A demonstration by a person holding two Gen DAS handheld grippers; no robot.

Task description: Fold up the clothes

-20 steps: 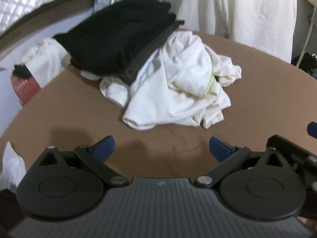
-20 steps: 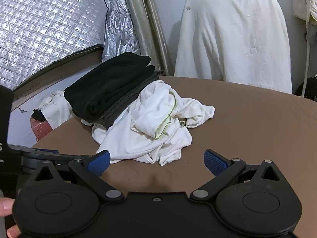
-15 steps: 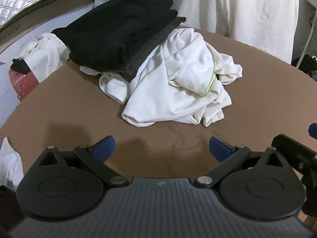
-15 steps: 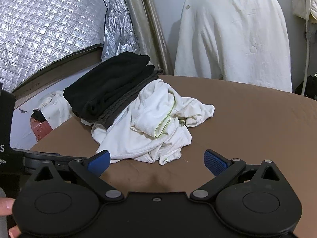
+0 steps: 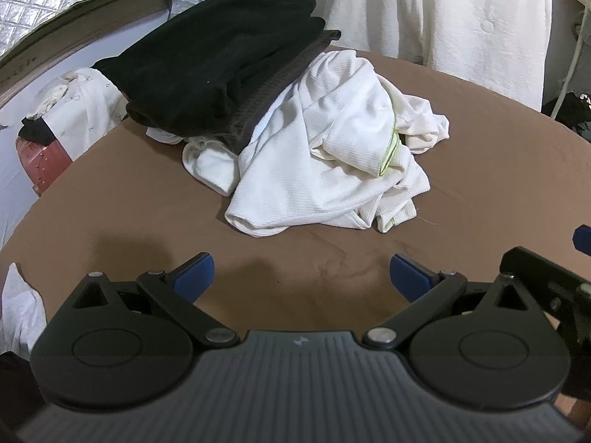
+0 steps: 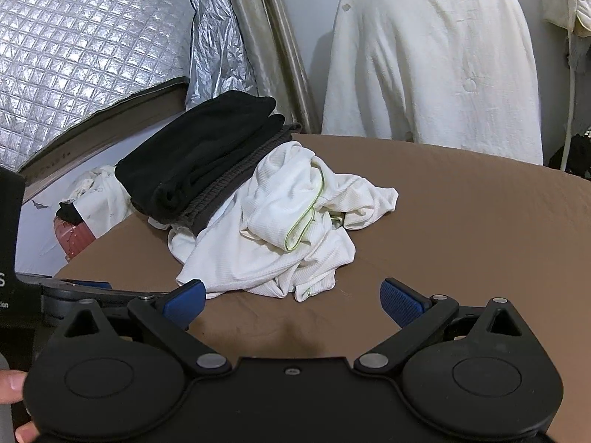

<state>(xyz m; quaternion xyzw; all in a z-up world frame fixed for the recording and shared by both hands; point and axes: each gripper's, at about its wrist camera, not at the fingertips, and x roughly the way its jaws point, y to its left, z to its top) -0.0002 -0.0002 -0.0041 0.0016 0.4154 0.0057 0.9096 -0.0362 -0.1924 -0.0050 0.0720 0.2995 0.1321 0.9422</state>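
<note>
Left wrist view puts my left hand-held gripper (image 5: 301, 273) low over the brown worktop (image 5: 129, 203), its blue pads spread wide with nothing between them. Just ahead lies the crumpled white garment (image 5: 325, 170), bunched in a heap with a yellow-green trimmed edge (image 5: 388, 151) showing on its right side. One end of it is tucked under a stack of folded dark clothes (image 5: 221, 66), black on top and a grey ribbed piece beneath.

From the right wrist view, my right hand-held gripper (image 6: 291, 295) is likewise wide and empty, hovering close to the near hem of the white garment (image 6: 266, 254). The dark stack (image 6: 199, 162) sits behind and to the left of it.

So the dark pieces lie folded and the white one does not. I judge the step in hand is taking hold of the white garment to spread it. To do that well I would pinch single layers at two well-separated edges, not a thick bunch, and draw it toward me along the surface so the trapped end slides free without toppling the stack. The trimmed edge looks like a useful landmark for finding a sleeve or neckline, though I cannot tell which it is.
</note>
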